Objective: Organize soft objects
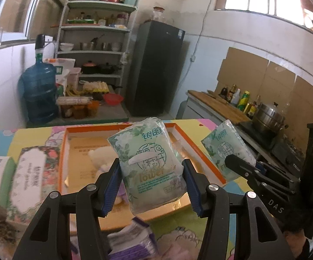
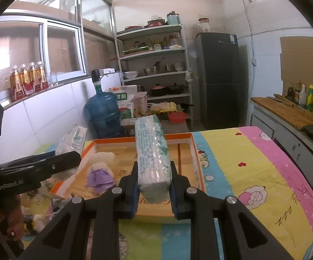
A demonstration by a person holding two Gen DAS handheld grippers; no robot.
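Note:
My left gripper [image 1: 151,173] is shut on a green-and-white tissue pack [image 1: 149,162] and holds it upright above the orange-rimmed cardboard box [image 1: 199,151]. My right gripper [image 2: 154,181] is shut on a second tissue pack [image 2: 153,153], edge-on, above the same box [image 2: 197,156]. That second pack also shows at the right of the left wrist view [image 1: 225,149]. A plush toy in a purple dress [image 2: 100,175] lies inside the box. The left gripper's pack shows at the left of the right wrist view [image 2: 72,139].
The box sits on a table with a colourful cartoon cloth [image 2: 254,173]. Tissue boxes [image 1: 28,173] lie left of the box, and a purple-striped pack [image 1: 132,240] lies in front of it. A counter with bottles and a steel pot [image 1: 269,117] stands at the right.

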